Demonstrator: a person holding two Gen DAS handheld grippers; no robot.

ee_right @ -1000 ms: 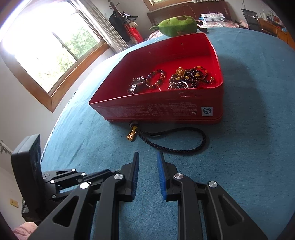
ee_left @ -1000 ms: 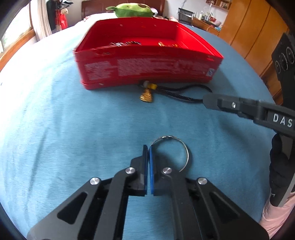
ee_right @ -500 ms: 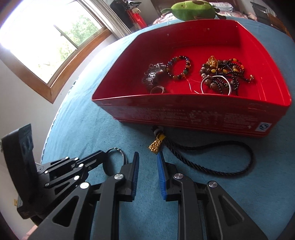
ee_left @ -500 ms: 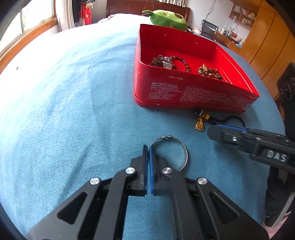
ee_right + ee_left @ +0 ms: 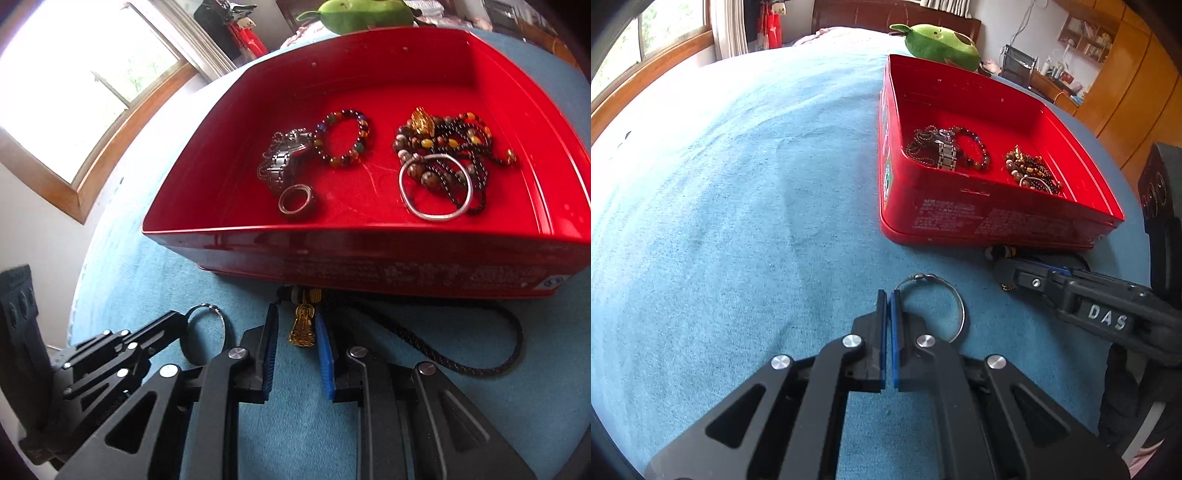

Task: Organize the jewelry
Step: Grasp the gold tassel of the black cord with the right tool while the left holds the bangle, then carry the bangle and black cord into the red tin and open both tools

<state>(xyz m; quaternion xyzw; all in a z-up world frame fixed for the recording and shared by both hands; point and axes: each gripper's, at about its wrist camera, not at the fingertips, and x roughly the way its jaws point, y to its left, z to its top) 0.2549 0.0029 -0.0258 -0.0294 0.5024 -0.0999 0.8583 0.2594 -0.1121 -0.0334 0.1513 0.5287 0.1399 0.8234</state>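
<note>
A thin silver ring (image 5: 960, 312) is pinched at the tip of my left gripper (image 5: 889, 295), which hovers low over the blue cloth; both also show in the right wrist view, the left gripper (image 5: 181, 322) and the silver ring (image 5: 221, 321). My right gripper (image 5: 295, 332) is open, its pads on either side of a gold pendant (image 5: 303, 328) without touching it. The pendant hangs on a black cord (image 5: 480, 365) lying against the red tin (image 5: 369, 254). From the left wrist view the right gripper (image 5: 1003, 271) covers the pendant.
The red tin (image 5: 997, 221) holds a metal watch (image 5: 284, 162), beaded bracelets (image 5: 343, 136), a dark ring (image 5: 297, 201) and a silver bangle (image 5: 436, 214). A green plush toy (image 5: 942, 40) lies behind it. Blue cloth (image 5: 738, 184) spreads wide to the left.
My right gripper moved forward until the gold pendant sat between its pads. My left gripper carried the silver ring leftward, so the tin now sits to its right.
</note>
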